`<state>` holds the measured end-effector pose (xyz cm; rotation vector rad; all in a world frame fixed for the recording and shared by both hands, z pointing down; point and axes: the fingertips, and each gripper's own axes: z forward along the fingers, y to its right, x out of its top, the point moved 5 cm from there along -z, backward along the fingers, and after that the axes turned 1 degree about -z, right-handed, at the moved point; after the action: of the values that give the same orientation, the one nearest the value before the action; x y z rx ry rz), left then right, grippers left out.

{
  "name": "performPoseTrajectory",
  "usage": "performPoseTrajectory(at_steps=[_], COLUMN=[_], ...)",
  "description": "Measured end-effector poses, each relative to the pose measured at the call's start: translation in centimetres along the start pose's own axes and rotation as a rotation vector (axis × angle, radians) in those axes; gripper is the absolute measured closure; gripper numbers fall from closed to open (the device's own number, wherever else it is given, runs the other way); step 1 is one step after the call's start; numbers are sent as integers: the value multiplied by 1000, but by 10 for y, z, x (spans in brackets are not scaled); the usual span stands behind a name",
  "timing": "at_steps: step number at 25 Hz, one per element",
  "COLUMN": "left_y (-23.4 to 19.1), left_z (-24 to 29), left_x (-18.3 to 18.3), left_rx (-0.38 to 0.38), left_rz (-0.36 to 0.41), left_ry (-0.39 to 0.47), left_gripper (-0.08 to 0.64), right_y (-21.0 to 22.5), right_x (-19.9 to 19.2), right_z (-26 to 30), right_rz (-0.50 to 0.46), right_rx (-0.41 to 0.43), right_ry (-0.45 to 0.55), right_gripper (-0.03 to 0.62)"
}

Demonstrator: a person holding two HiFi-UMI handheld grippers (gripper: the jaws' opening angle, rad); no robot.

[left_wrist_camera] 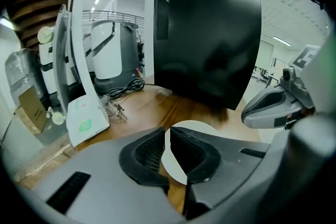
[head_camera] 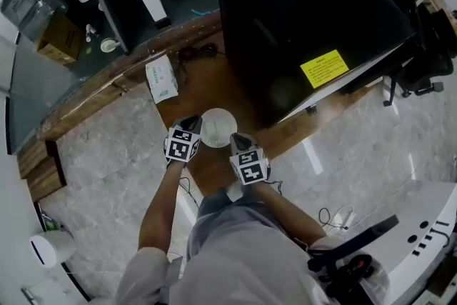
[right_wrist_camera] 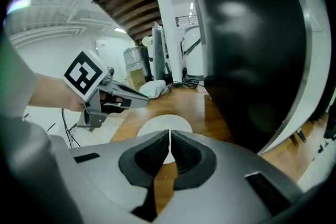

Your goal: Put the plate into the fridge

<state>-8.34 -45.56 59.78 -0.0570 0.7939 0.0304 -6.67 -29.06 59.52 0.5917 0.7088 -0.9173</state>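
my left gripper [left_wrist_camera: 168,136] has its fingers drawn almost together on nothing; my right gripper [right_wrist_camera: 170,139] is closed and empty too; the plate [head_camera: 218,127] lies flat on the wooden ledge [head_camera: 214,82] just ahead of both pairs of tips, with the fridge [head_camera: 307,18] beyond it; closed like this i'd likely shove the plate or tip its rim instead of gripping it; the fridge door looks shut, so it would block the plate.

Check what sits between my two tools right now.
The white plate, lying on the wooden platform, sits between the left tool and the right tool; the head view shows it.
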Motion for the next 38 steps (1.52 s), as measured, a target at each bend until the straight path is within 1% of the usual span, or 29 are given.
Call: performPoseTrajectory(at_steps=[3, 7, 10, 13, 16, 17, 18, 19, 20, 22, 25, 30, 32, 33, 36, 38], left_y=[-21, -37, -43, -44, -43, -42, -42, -41, -40, -38, -37, -39, -39, -39, -39, -38], left_z=[25, 49, 61, 71, 76, 76, 76, 77, 77, 78, 79, 85, 84, 83, 84, 84], left_x=[-1, -6, -11, -14, -20, -23, -25, -26, -27, -27, -27, -32, -30, -29, -30, -30], left_rx=[-87, -192, -223, -242, -257, -259, -260, -260, -260, -259, -256, -255, -251, -249, -249, -239], left_rz=[49, 71, 84, 78, 80, 79, 73, 65, 57, 44, 35, 17, 10, 8, 6, 30], left_ry=[-64, -173, -232, -245, -259, -262, -261, -257, -252, -241, -213, -177, -163, -158, -152, -142], left_gripper=[538, 537, 537, 537, 537, 537, 537, 537, 537, 537, 537, 537, 537, 537, 537, 537], right_y=[6, 14, 17, 22, 27, 28, 30, 32, 35, 41, 44, 36, 31, 30, 30, 30], right_x=[-9, -17, -27, -39, -45, -47, -50, -53, -55, -58, -55, -50, -49, -50, -50, -48], right_z=[25, 47, 53, 60, 66, 68, 70, 71, 71, 72, 76, 92, 98, 99, 98, 96], right_rz=[82, 204, 295, 391, 495, 543, 595, 645, 687, 742, 783, 794, 803, 813, 880, 913], right_rx=[-65, -145, -176, -174, -133, -106, -76, -49, -29, -1, 51, 139, 178, 189, 239, 271], right_ry=[-51, -99, -133, -161, -177, -180, -181, -180, -178, -168, -149, -152, -155, -152, -110, -81], right_gripper=[572, 572, 572, 572, 565, 543, 489, 468, 465, 465, 465, 479, 493, 514, 533, 553])
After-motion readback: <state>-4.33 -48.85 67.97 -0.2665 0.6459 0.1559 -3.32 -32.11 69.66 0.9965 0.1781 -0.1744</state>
